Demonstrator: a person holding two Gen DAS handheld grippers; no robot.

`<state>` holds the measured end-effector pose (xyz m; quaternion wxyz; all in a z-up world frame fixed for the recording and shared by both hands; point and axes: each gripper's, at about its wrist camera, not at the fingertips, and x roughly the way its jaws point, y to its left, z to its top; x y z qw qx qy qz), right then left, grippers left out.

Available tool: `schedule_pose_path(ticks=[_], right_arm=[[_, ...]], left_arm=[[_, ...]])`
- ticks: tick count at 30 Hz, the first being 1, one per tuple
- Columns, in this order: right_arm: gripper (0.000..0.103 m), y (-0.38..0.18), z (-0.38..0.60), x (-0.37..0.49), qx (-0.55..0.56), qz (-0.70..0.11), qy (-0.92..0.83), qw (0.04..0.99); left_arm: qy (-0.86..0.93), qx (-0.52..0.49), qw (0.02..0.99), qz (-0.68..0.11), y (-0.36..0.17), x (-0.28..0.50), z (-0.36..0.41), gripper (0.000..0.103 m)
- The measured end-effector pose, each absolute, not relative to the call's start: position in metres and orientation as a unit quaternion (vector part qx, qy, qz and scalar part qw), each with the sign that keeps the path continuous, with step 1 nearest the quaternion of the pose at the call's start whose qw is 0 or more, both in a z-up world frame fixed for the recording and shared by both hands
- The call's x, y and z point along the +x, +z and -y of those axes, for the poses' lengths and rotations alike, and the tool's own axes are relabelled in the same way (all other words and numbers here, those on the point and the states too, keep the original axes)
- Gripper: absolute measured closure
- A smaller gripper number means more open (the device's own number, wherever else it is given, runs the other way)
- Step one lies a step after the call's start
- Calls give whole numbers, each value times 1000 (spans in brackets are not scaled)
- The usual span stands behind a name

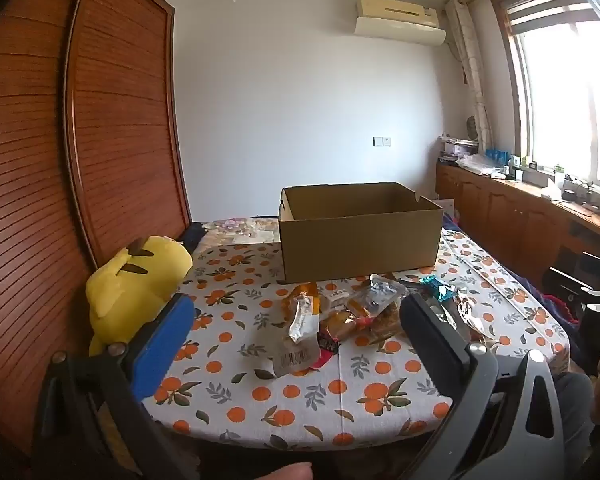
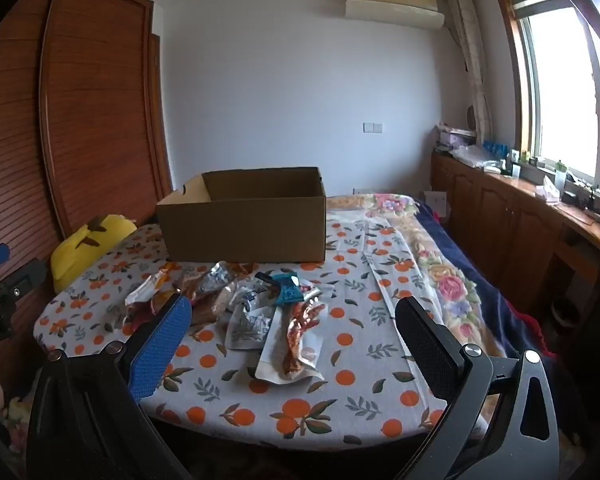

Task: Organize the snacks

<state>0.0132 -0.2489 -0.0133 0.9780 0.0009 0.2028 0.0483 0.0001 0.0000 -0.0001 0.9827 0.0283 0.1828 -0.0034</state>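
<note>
snacks (image 2: 260,312) all lie loose on the bed (image 2: 339,400); cardboard box (image 2: 244,220) appears empty. left gripper (image 1: 296,344) and right gripper (image 2: 292,344) fingers wide, holding nothing. sorting not yet begun.

Snack packets (image 2: 260,312) on table (image 2: 339,412), box (image 2: 244,220) behind, plush toy (image 1: 136,284) left

Both cameras sit low at the near edge of the table (image 1: 339,408), looking forward and slightly down along their own fingers toward the far wall. The left wrist view stands further left, with the box (image 1: 359,240) right of centre and the plush (image 1: 136,284) close at its left. The right wrist view stands further right, with the box (image 2: 244,216) left of centre. Both share the table, box, snacks (image 2: 260,312), plush and window (image 2: 567,92).
</note>
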Motion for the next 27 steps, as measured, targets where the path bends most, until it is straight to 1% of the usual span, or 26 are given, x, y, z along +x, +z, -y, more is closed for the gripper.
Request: schedule_pose_path(ticks=[27], right_arm=[[0,-16,246,16,0,-209,47,977]], left_arm=[[-2,31,985,-172,9,-4,-2,0]])
